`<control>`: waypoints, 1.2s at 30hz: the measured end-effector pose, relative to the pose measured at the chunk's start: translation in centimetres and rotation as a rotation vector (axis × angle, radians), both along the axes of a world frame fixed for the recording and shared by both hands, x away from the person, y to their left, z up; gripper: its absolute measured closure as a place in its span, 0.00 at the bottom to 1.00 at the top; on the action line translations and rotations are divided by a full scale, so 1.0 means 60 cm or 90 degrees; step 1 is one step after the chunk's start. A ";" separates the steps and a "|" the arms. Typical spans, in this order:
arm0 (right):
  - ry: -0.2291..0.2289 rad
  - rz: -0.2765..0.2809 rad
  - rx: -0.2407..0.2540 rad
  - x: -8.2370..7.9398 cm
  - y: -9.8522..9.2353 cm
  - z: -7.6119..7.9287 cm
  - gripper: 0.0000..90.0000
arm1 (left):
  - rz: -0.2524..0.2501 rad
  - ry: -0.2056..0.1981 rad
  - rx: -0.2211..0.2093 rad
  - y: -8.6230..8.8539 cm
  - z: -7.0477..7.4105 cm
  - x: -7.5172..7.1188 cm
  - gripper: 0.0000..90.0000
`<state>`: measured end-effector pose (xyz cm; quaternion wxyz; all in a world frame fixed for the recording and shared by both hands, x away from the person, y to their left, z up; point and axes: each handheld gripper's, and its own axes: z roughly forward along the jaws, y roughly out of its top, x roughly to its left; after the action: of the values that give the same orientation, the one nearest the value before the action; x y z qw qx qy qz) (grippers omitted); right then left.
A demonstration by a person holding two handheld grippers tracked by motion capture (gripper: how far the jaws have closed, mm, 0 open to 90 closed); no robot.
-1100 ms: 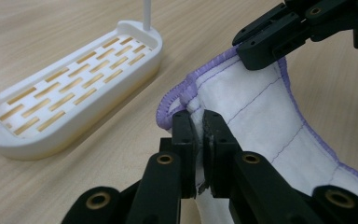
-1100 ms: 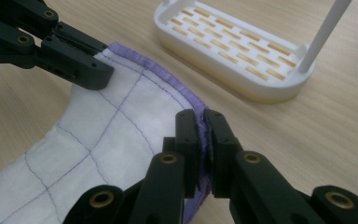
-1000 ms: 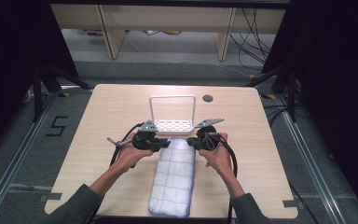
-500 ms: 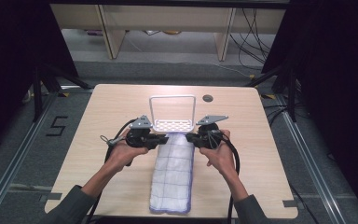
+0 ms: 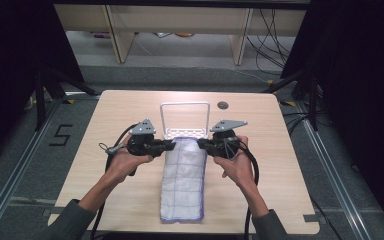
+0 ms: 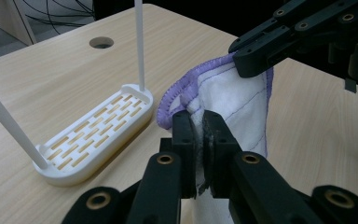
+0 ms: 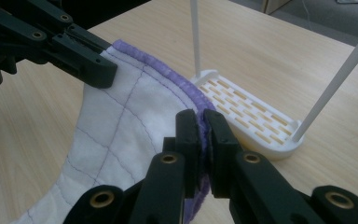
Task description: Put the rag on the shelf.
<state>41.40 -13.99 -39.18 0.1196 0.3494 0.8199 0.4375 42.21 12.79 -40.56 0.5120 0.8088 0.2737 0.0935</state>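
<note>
We see, from above, a long white quilted cloth [image 5: 182, 180] with a purple stitched edge lying lengthwise at the centre of the counter [image 5: 290, 165]. Its far end is raised; its near end rests flat toward 6 o'clock.

The left hand-held gripper [image 5: 171, 144] pinches the far-left corner of the cloth, at about 9 o'clock of that end. The right hand-held gripper [image 5: 201, 144] pinches the far-right corner at 3 o'clock. In each gripper view the jaws stand closed tight, with only a thin fold of fabric between the pads.

Just beyond the raised end, toward 12 o'clock, stands a white rack [image 5: 185, 131]. It has a slotted oval base and a thin hoop rising from it. The cloth's edge lies just beside that base. A round hole [image 5: 223, 105] in the counter sits at 1 o'clock from the rack.

We judge the cloth to be light, soft and limp. It sags between the two grips and will drape over whatever bears it. The bound corners are the best holds, because the stitched hem is thicker and resists slipping. The rack looks light and could tip if the cloth drags on it.

The only writing we can read is a "5" [image 5: 60, 135] marked on the floor at 9 o'clock. No brand or label shows on the cloth or rack.
</note>
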 end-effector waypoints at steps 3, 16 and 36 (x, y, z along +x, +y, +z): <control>-0.007 -0.004 -0.001 -0.001 -0.002 0.006 0.95 | 0.001 -0.002 -0.002 0.001 0.007 0.001 0.93; -0.068 0.001 0.028 0.007 -0.008 0.089 0.95 | 0.009 -0.046 -0.024 0.005 0.091 -0.001 0.94; -0.132 -0.027 0.023 0.064 0.008 0.220 0.96 | 0.053 -0.082 -0.054 0.008 0.201 0.048 0.94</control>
<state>45.25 -13.53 -26.01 0.2067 0.3214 0.7877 0.4833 45.06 13.26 -28.47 0.5582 0.7664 0.2776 0.1545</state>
